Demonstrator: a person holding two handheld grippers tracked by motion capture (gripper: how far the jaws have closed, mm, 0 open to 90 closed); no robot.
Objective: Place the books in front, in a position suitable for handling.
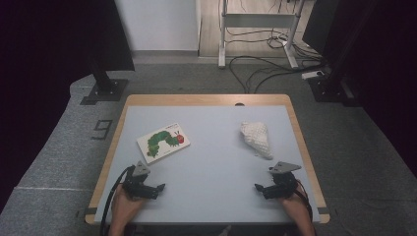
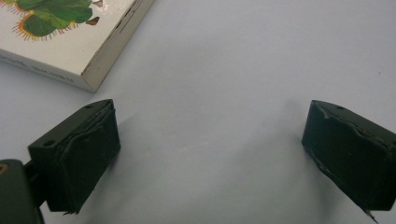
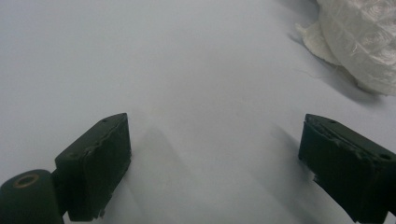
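Note:
A white picture book (image 1: 163, 141) with a green caterpillar on its cover lies flat on the left half of the pale blue table (image 1: 211, 162). A crumpled white cloth (image 1: 256, 138) lies on the right half. My left gripper (image 1: 158, 189) rests low near the front left, open, nothing between its jaws; the book's corner (image 2: 70, 42) sits ahead and to its left. My right gripper (image 1: 259, 189) rests near the front right, open and empty, with the cloth (image 3: 359, 42) ahead at its upper right.
The table has a wooden rim (image 1: 206, 100). Beyond it are grey floor, black stand bases (image 1: 105, 91), a metal desk frame (image 1: 258, 29) and loose cables (image 1: 265, 69). Bare tabletop lies between the two grippers.

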